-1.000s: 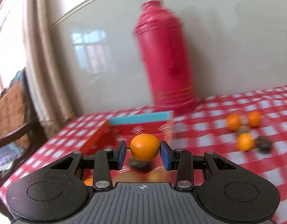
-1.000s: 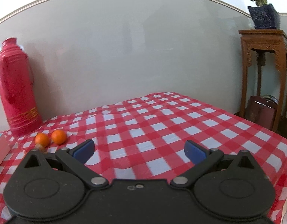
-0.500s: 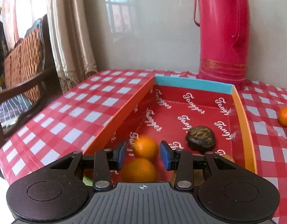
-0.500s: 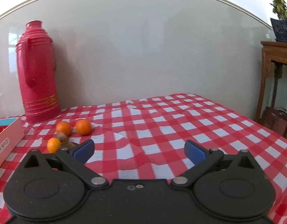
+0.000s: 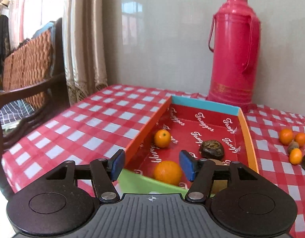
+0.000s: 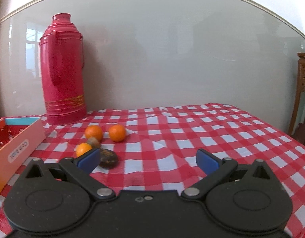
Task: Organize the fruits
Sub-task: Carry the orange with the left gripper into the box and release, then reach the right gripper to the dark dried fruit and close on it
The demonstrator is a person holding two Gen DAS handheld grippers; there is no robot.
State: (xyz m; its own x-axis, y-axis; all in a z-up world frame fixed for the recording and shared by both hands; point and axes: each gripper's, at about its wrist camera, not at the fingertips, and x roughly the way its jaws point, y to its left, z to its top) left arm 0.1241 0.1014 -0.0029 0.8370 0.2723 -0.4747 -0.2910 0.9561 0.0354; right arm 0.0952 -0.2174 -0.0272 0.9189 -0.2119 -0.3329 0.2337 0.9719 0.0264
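A shallow red box (image 5: 244,124) with orange walls lies on the checked tablecloth. Inside it are two oranges (image 5: 162,138) (image 5: 168,172), a dark wrinkled fruit (image 5: 212,149) and a brownish fruit partly hidden behind my left finger. My left gripper (image 5: 151,164) is open and empty above the box's near end. Loose fruit lies right of the box: three oranges (image 6: 117,132) (image 6: 94,131) (image 6: 83,149), a small brown fruit (image 6: 93,141) and a dark fruit (image 6: 108,157). My right gripper (image 6: 148,157) is open and empty, just right of that cluster. The box wall also shows in the right wrist view (image 6: 19,148).
A tall red thermos (image 5: 233,53) stands behind the box against the wall, also in the right wrist view (image 6: 62,69). A wicker chair (image 5: 27,63) and curtain are off the table's left edge. A wooden stand (image 6: 304,91) is at the far right.
My left gripper carried an orange over the box, opened and let it drop in; it now lies by the left wall. My right gripper swung left toward the loose fruit.
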